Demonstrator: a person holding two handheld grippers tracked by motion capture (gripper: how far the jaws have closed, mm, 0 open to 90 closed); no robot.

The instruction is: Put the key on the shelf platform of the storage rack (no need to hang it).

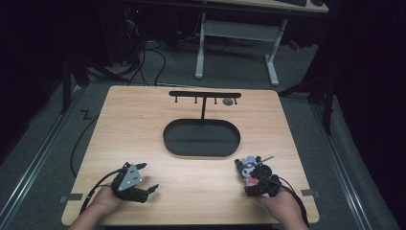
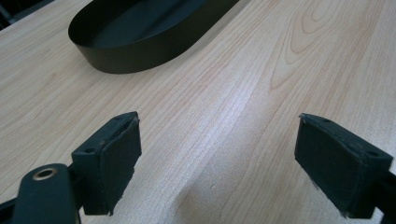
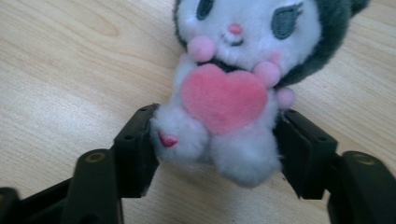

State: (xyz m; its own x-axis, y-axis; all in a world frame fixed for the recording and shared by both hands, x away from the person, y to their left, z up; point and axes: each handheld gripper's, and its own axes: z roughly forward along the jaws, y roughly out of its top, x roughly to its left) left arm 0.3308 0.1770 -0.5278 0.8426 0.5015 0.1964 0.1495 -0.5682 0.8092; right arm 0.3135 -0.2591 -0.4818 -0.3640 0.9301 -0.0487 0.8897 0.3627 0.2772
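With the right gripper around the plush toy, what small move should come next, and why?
Probably lift the plush toy a little off the table. In the right gripper view, the jaws of the right gripper press on both sides of its lower body, so the grip seems set. The hook stand behind the black tray looks like a possible goal.

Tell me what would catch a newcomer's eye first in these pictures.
First the plush toy, white with a pink heart, near the table's right front edge, squeezed between the right gripper's fingers. Next the black oval tray at mid-table, with a hook stand rising behind it. The left gripper rests open at front left.
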